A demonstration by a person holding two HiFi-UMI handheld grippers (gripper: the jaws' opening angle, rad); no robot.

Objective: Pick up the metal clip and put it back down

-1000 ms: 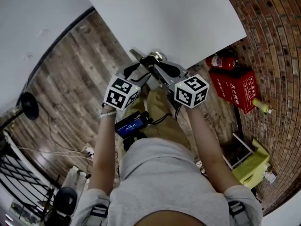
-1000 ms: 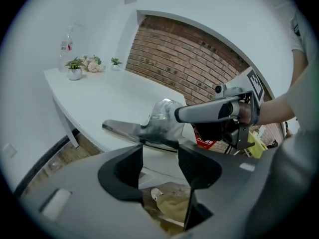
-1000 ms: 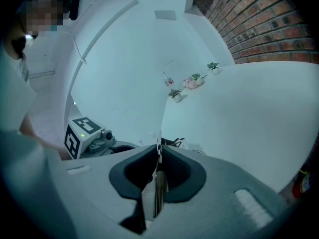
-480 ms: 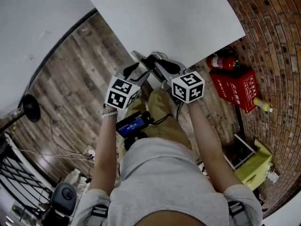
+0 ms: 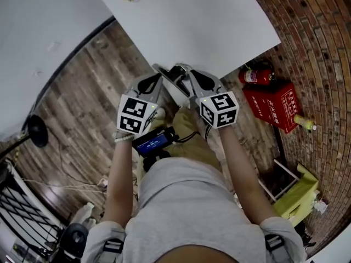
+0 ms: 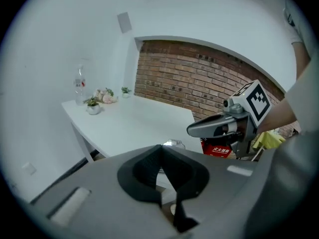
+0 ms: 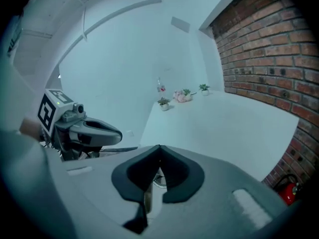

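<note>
Both of your claws are closed and empty. In the left gripper view the left gripper (image 6: 160, 148) has its pads meeting at the tips with nothing caught between them, and the right gripper (image 7: 159, 148) looks the same in its own view. In the head view the two sit side by side just above the frame's centre, at the near edge of the white table (image 5: 208, 26).

The metal clip (image 6: 172, 143) shows as a small shiny patch just right of centre in the left gripper view. It lies on the table, right beside the edge and just beyond your left jaw tips. Neither claw is touching it, as far as the views show. It is too small here to make out its exact shape.

Expect it to be light, stiff and slick. Polished metal gives the pads little to bite on, and a skewed pinch will likely squirt it sideways. So close to the edge, a nudge could send it to the floor.

Open wide first, then come down over it and close squarely across its broadest flat faces, not on a thin rim or a loop.
</note>
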